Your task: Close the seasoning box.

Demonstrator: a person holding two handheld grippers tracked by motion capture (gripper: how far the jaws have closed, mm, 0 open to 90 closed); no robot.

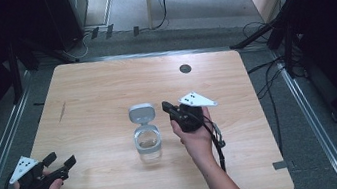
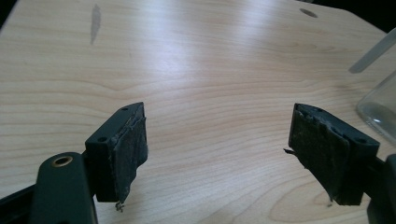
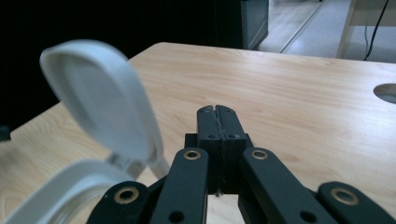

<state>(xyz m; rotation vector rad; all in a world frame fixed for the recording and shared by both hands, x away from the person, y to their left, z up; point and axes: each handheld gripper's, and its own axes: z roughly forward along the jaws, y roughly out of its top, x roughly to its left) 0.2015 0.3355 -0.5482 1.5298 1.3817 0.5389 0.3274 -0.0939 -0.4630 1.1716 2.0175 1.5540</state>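
Note:
A clear glass jar [image 1: 148,145] stands at the middle of the wooden table [image 1: 95,90], its grey hinged lid [image 1: 142,113] flipped open and tilted back. In the right gripper view the lid [image 3: 100,100] rises at the left, close beside the jaws. My right gripper [image 1: 166,107] is just right of the jar, shut with nothing between its pads [image 3: 218,119]. My left gripper [image 1: 60,160] rests near the table's front left corner, open and empty [image 2: 217,144]. The jar's glass edge [image 2: 380,105] peeks in at the right of the left gripper view.
A round cable hole [image 1: 185,69] sits in the table's far right part. A dark streak [image 1: 62,112] marks the wood at the left. Cables and stand legs [image 1: 268,34] lie on the floor beyond the right edge.

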